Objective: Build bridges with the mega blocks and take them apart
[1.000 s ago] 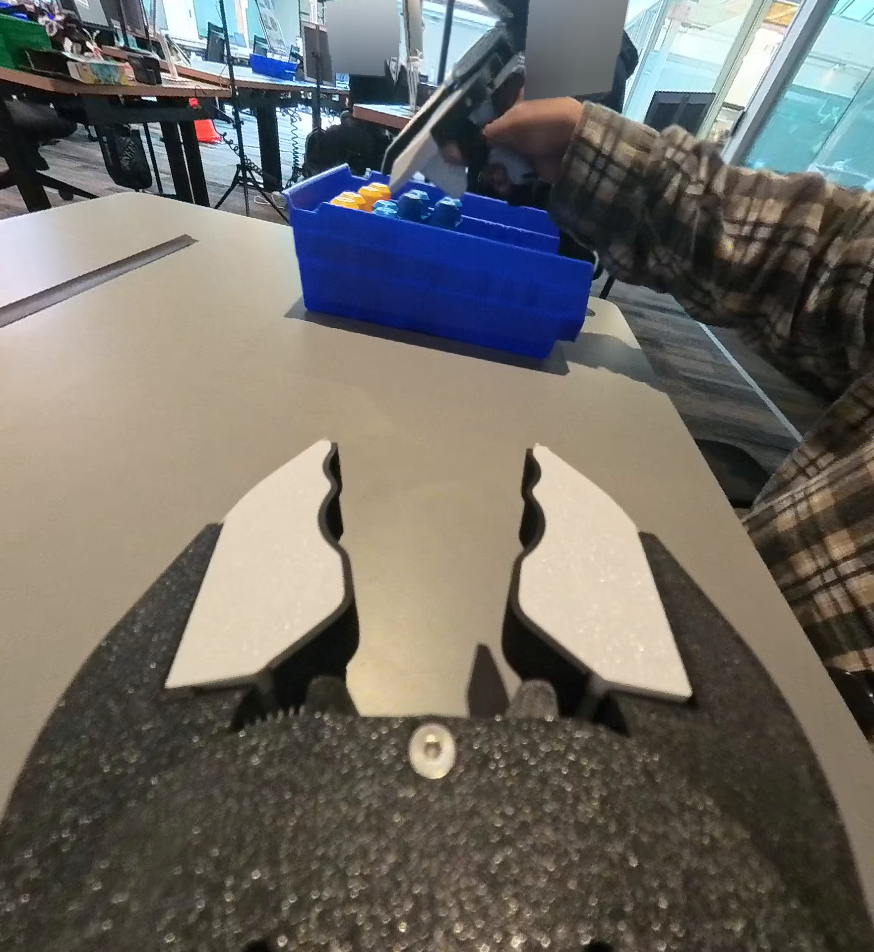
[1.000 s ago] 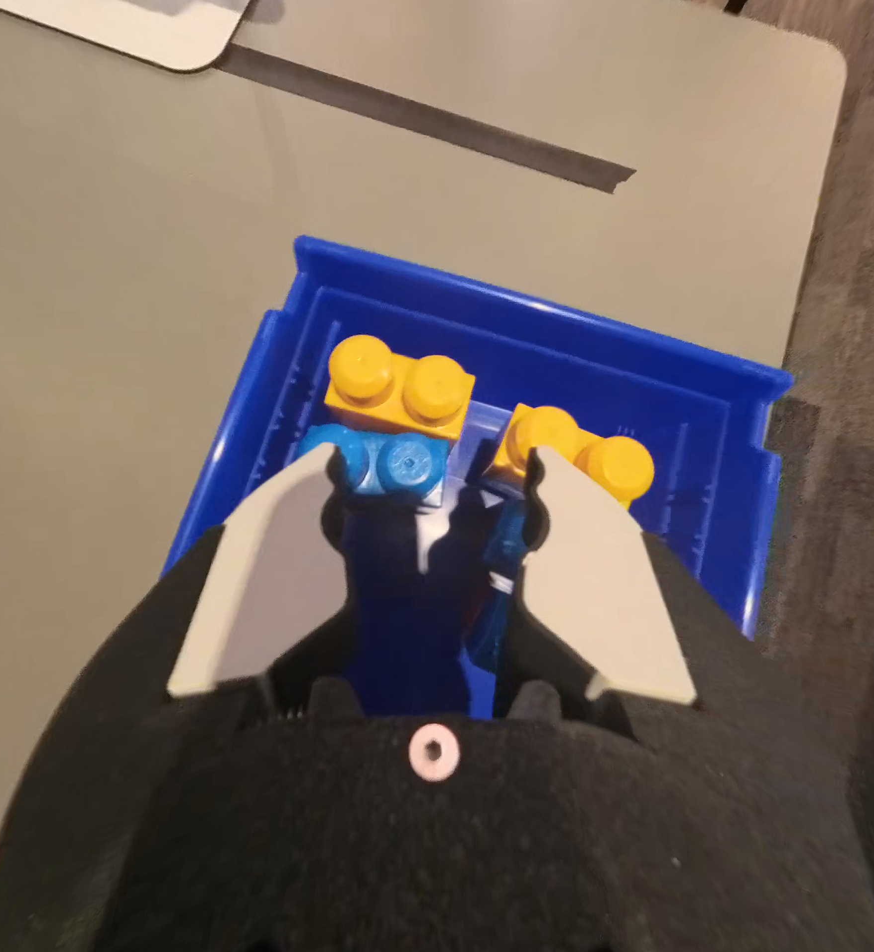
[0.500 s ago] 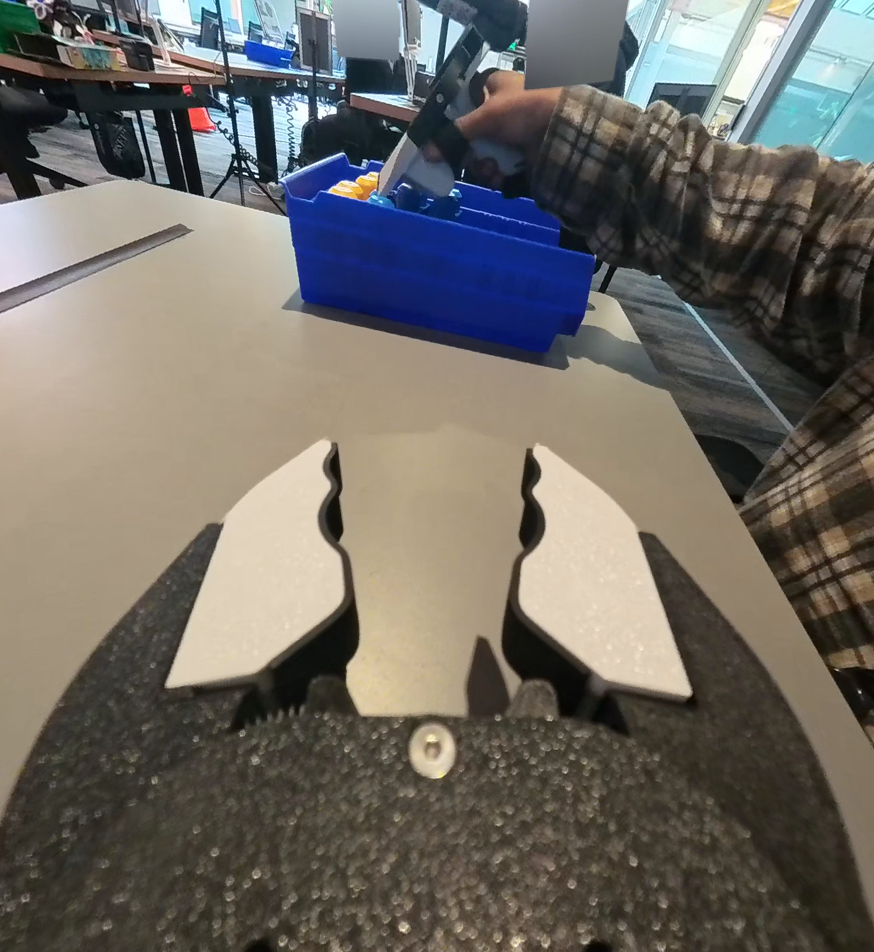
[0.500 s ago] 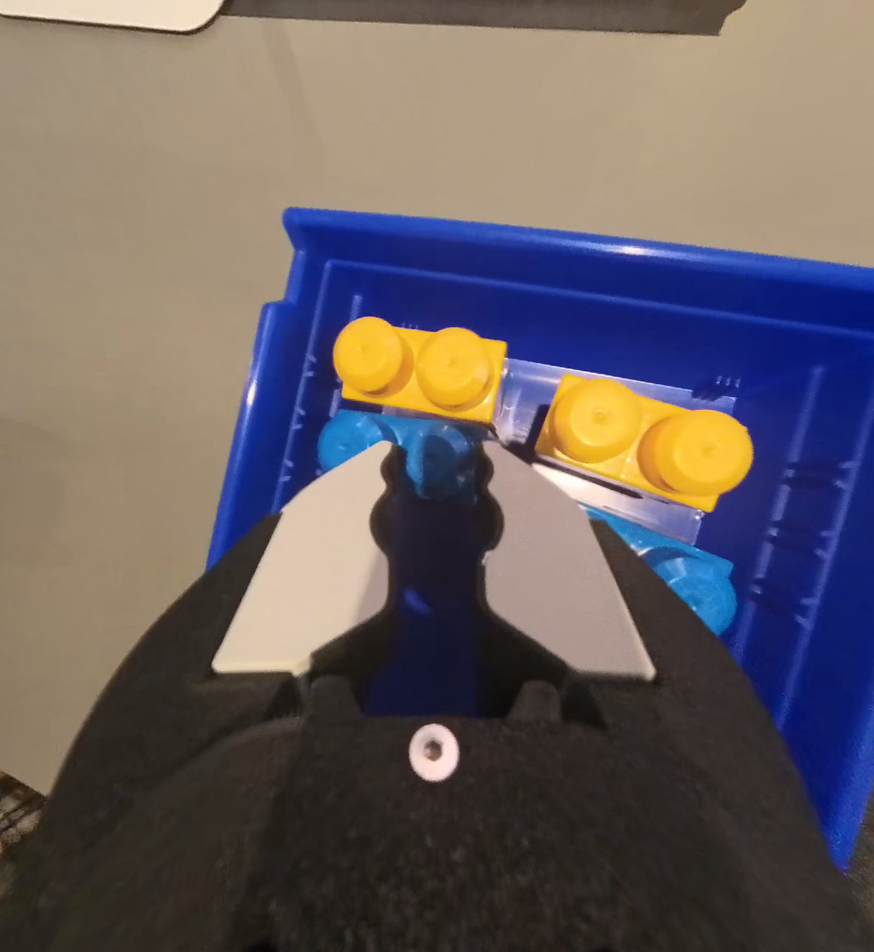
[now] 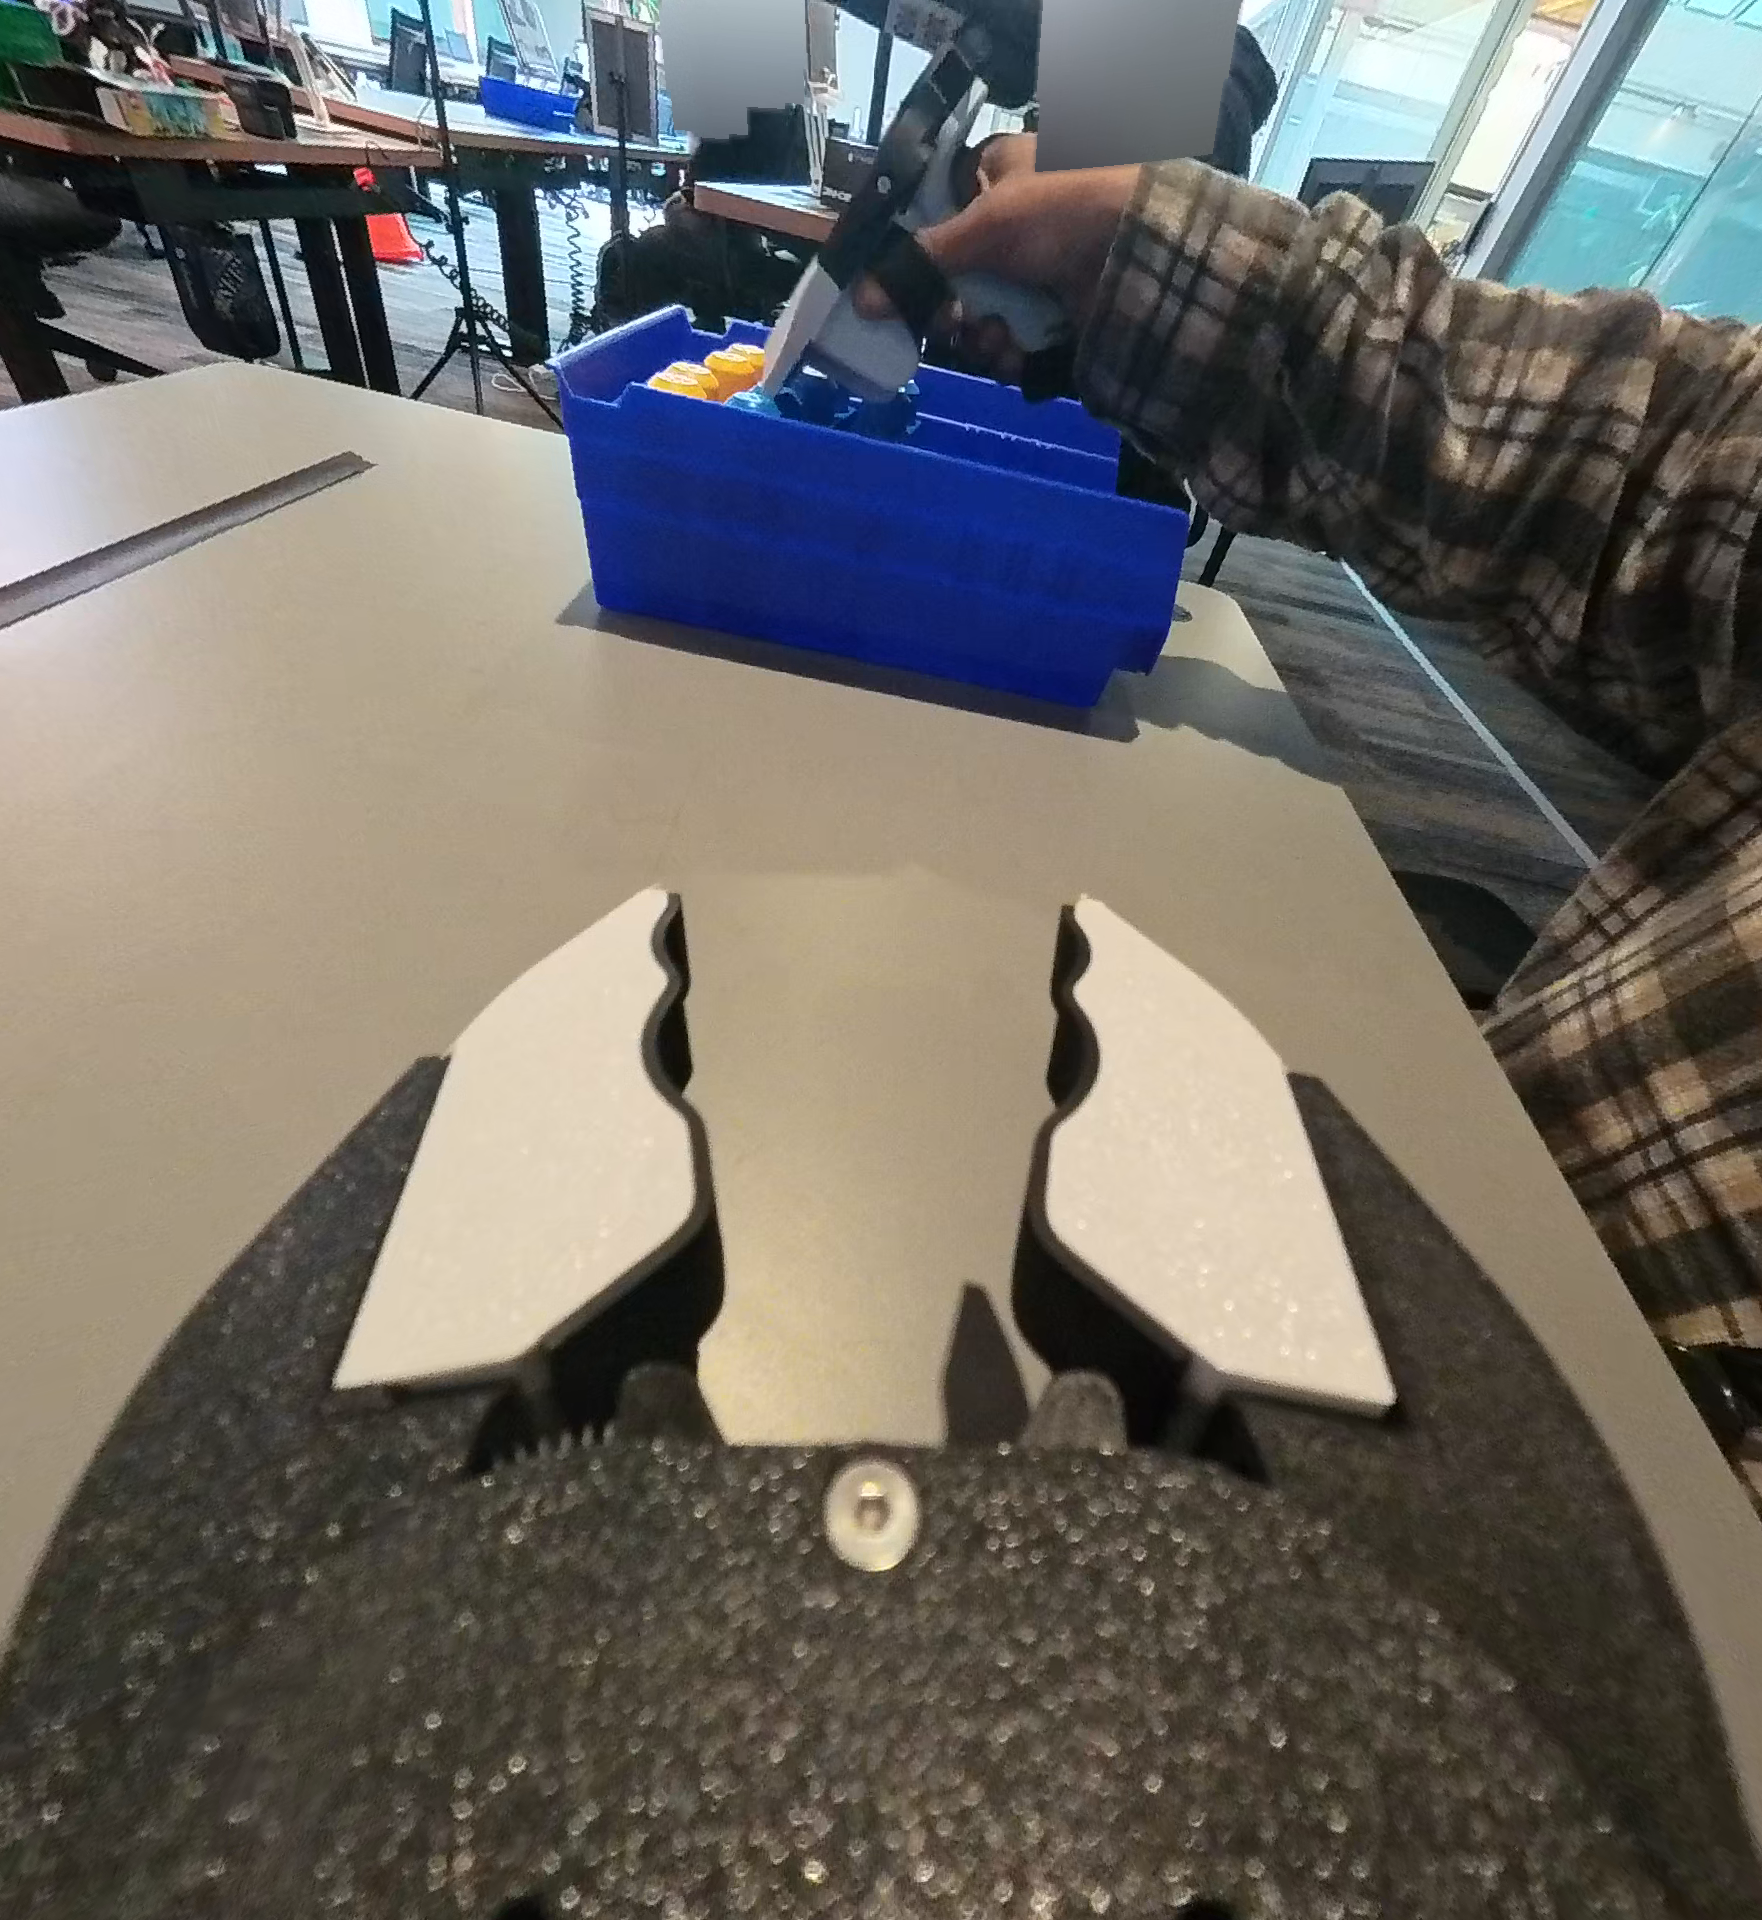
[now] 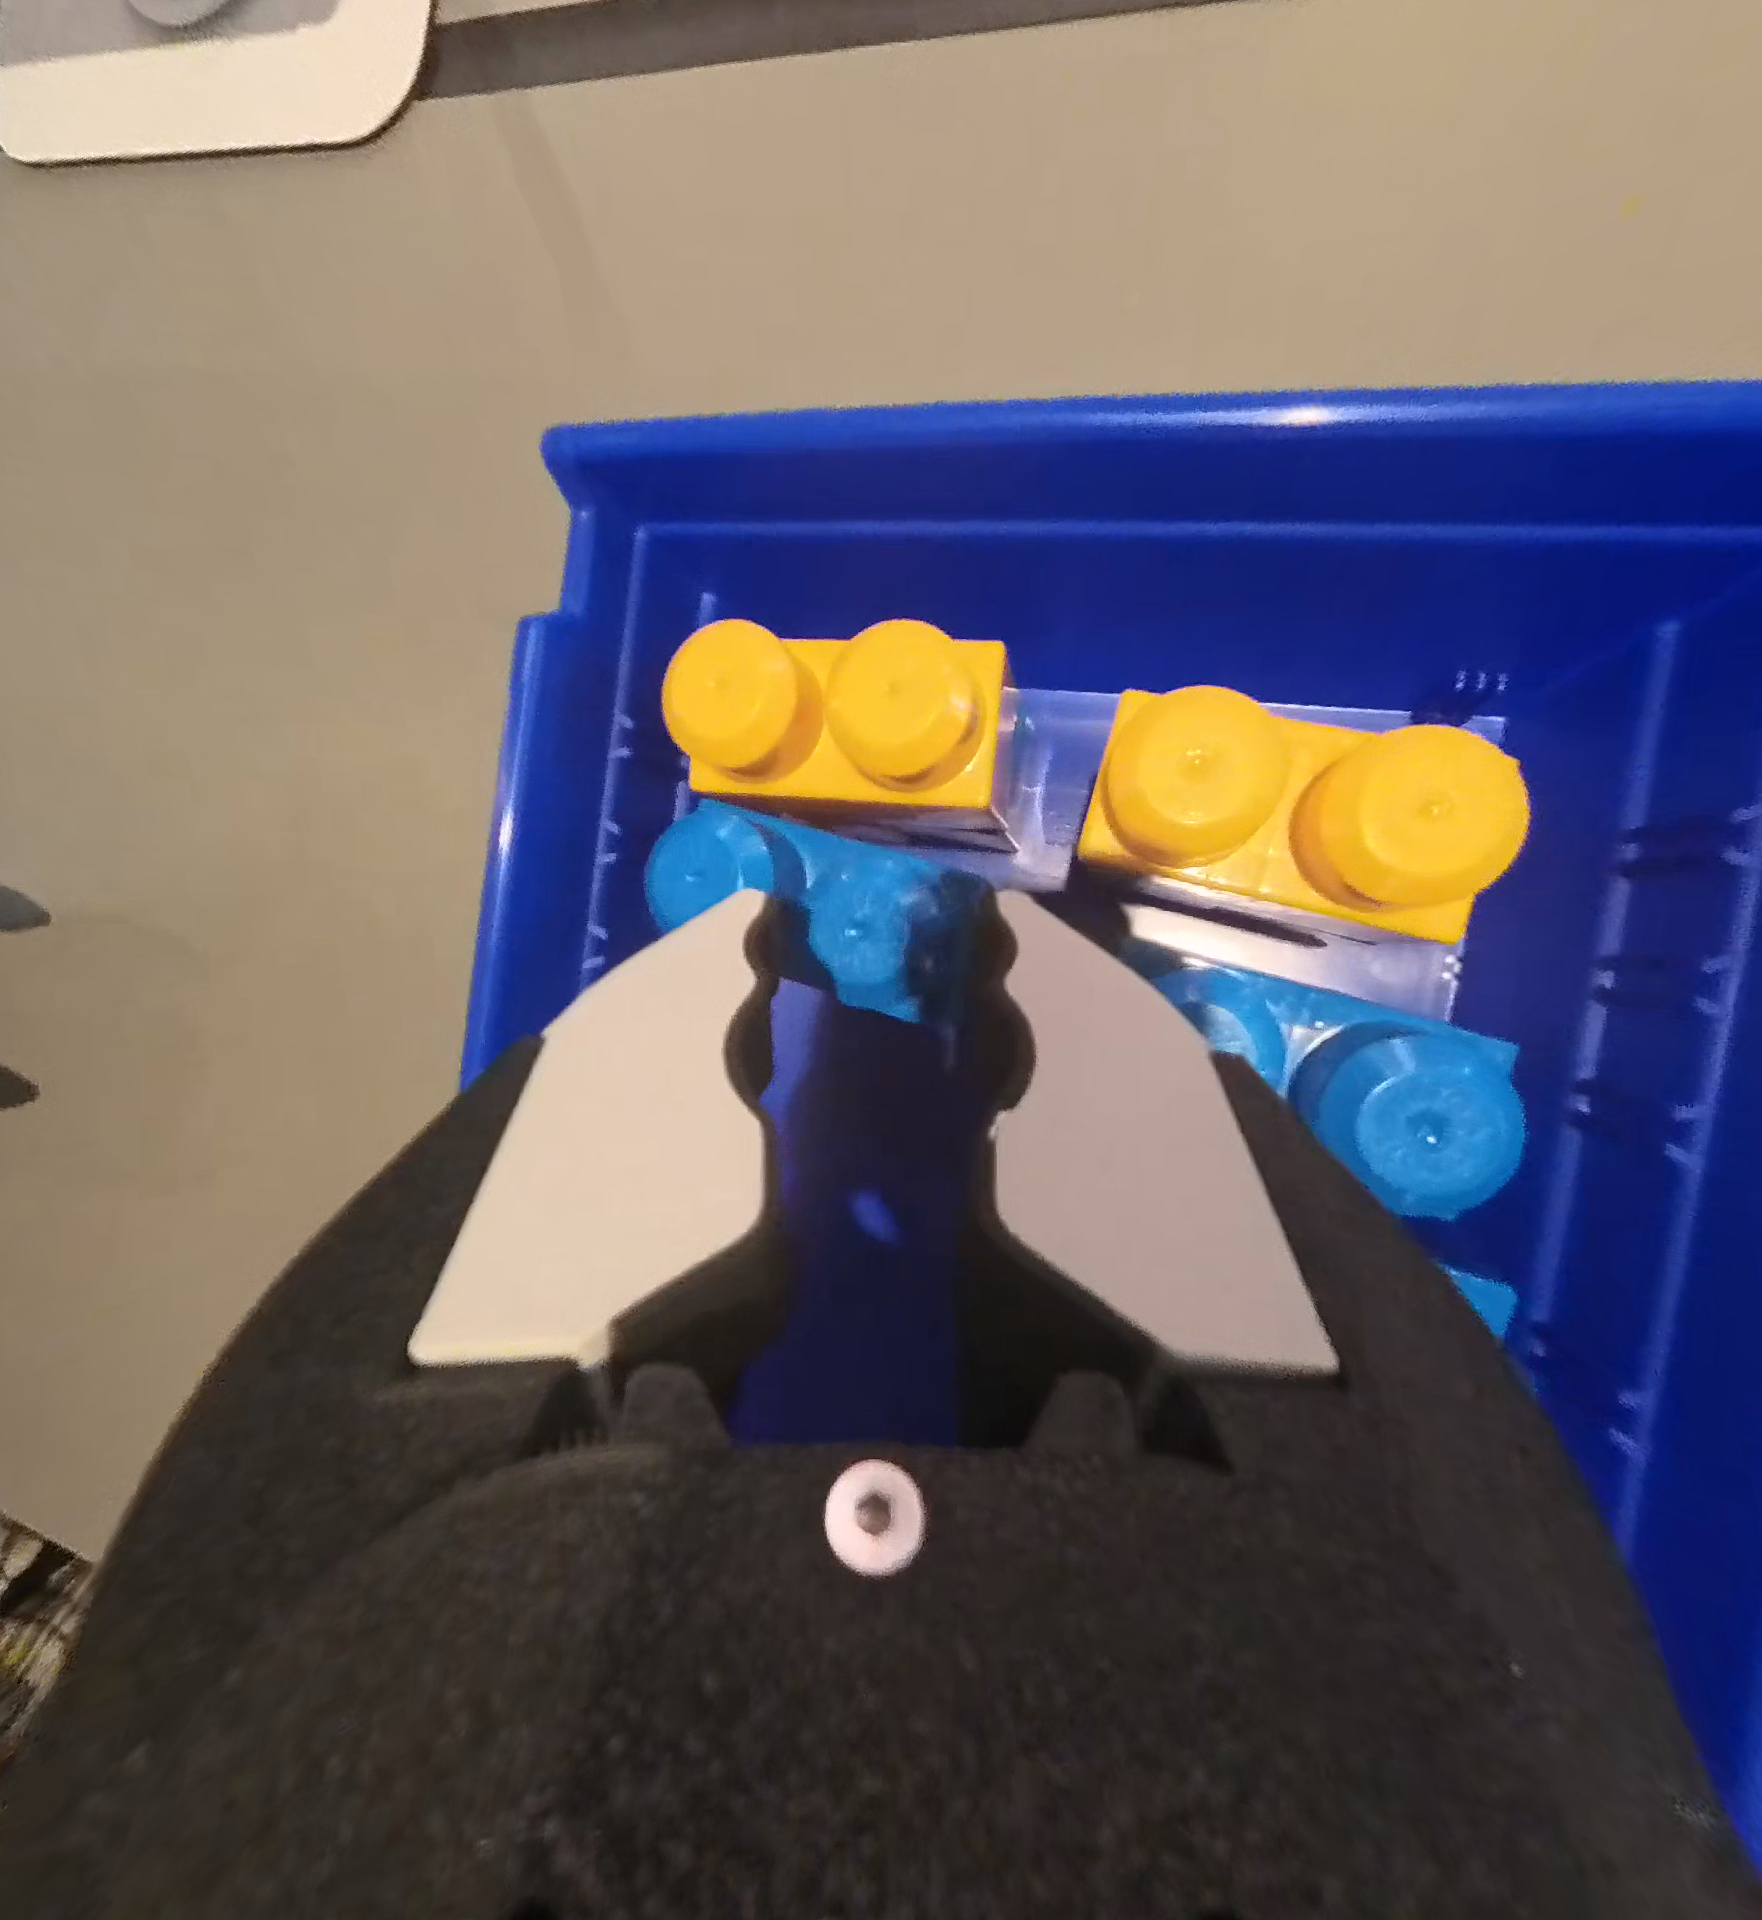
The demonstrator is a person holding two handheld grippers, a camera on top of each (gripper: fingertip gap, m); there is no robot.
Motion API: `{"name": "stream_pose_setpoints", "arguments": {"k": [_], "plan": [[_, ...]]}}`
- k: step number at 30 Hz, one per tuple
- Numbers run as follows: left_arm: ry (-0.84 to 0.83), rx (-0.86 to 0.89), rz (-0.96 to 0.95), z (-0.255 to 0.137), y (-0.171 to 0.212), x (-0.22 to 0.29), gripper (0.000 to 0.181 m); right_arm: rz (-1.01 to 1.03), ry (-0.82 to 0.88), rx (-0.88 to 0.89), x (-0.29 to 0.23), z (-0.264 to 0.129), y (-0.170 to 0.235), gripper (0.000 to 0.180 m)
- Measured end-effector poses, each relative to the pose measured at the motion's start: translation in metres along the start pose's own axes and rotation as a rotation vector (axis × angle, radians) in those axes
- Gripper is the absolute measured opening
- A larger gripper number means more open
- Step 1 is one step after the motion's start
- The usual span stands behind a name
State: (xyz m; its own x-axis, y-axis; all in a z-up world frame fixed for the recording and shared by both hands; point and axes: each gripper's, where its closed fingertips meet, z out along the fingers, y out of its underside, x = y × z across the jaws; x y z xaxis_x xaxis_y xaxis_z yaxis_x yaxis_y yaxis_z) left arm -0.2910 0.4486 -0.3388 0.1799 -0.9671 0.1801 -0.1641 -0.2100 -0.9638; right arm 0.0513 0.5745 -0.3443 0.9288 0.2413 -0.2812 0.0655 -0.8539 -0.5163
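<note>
A blue bin point(image 5: 856, 540) stands at the far right of the grey table point(image 5: 337, 779). In the right wrist view the bin point(image 6: 1168, 436) holds two yellow two-stud blocks point(image 6: 835, 717) point(image 6: 1303, 800) and several light blue blocks. My right gripper point(image 6: 872, 914) reaches down into the bin and is shut on a light blue two-stud block point(image 6: 866, 940), which sits tilted between the fingertips. Another light blue block point(image 6: 1396, 1122) lies to its right. My left gripper point(image 5: 866, 914) is open and empty, low over the bare table, well short of the bin. The right gripper point(image 5: 835, 364) also shows there, over the bin.
A person's plaid sleeve point(image 5: 1479, 436) reaches in from the right to the bin. A dark seam point(image 5: 129, 540) crosses the table at the left. The table's right edge point(image 5: 1428, 935) runs close beside my left gripper. Desks and chairs stand behind. The grippers' ends are close to 35 centimeters from one another.
My right gripper has gone down into the bin and its fingers have closed from wide open onto the light blue block, which now tilts. The left gripper has hardly moved.
</note>
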Motion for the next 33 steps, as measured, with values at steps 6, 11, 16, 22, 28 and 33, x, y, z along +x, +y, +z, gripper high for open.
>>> {"name": "stream_pose_setpoints", "arguments": {"k": [6,11,16,22,28,33], "plan": [[-0.005,0.011,0.0,-0.002,-0.002,-0.002,0.067,-0.031,-0.002,0.249,-0.001,-0.052,-0.029,0.047],[-0.009,0.029,0.004,-0.005,-0.004,-0.004,0.067,-0.185,0.047,0.789,-0.033,-0.163,-0.035,0.054],[-0.017,0.069,0.03,-0.01,-0.016,-0.002,0.068,-0.348,-0.063,0.918,-0.1,-0.178,0.016,0.061],[-0.133,0.16,0.045,-0.045,-0.054,0.004,0.07,-0.491,-0.182,0.778,-0.175,-0.103,0.063,0.077],[-0.346,0.189,0.088,-0.135,-0.086,0.022,0.076,-0.599,-0.34,0.683,-0.235,-0.03,0.067,0.094],[-0.675,0.088,0.143,-0.27,-0.107,0.026,0.084,-0.635,-0.451,0.732,-0.265,0.005,0.065,0.095]]}}
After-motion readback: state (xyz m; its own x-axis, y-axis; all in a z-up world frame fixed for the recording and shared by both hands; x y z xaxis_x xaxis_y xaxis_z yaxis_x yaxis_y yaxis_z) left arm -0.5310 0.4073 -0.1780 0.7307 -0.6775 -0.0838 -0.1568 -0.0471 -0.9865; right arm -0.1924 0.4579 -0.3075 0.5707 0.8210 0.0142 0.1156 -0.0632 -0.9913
